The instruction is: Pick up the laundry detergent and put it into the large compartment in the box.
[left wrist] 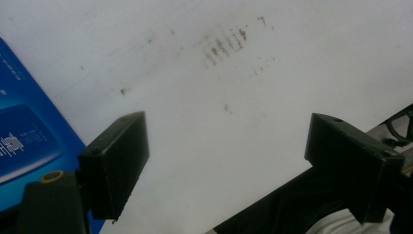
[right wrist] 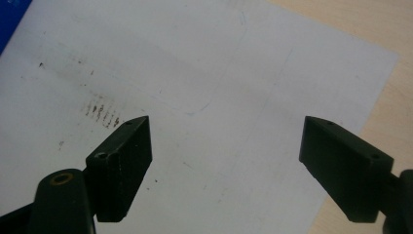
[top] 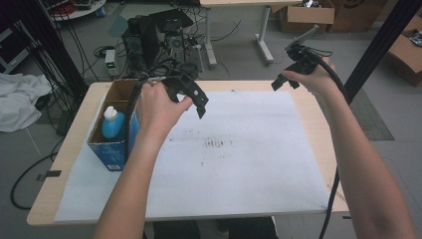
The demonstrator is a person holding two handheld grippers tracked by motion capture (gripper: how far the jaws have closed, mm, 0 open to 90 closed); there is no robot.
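My left gripper (top: 191, 99) hangs above the white paper sheet (top: 249, 149) near its back left, beside the blue cardboard box (top: 113, 149). Its jaws stand wide open with nothing between them (left wrist: 229, 122); below them lie the paper (left wrist: 243, 73) with dark smudges (left wrist: 224, 46) and a corner of the blue box (left wrist: 29, 131). My right gripper (top: 284, 82) is raised over the back right corner of the sheet. It is also open and empty (right wrist: 226, 122), looking down on the paper (right wrist: 195, 63) and its smudges (right wrist: 102, 113).
The open-topped box holds a bottle (top: 112, 122) with a white cap and blue liquid. The wooden table (top: 74, 129) shows around the sheet, and its bare edge (right wrist: 384, 29) lies to the right. Behind the table stand computers (top: 154, 40), cables and cardboard boxes (top: 306, 15).
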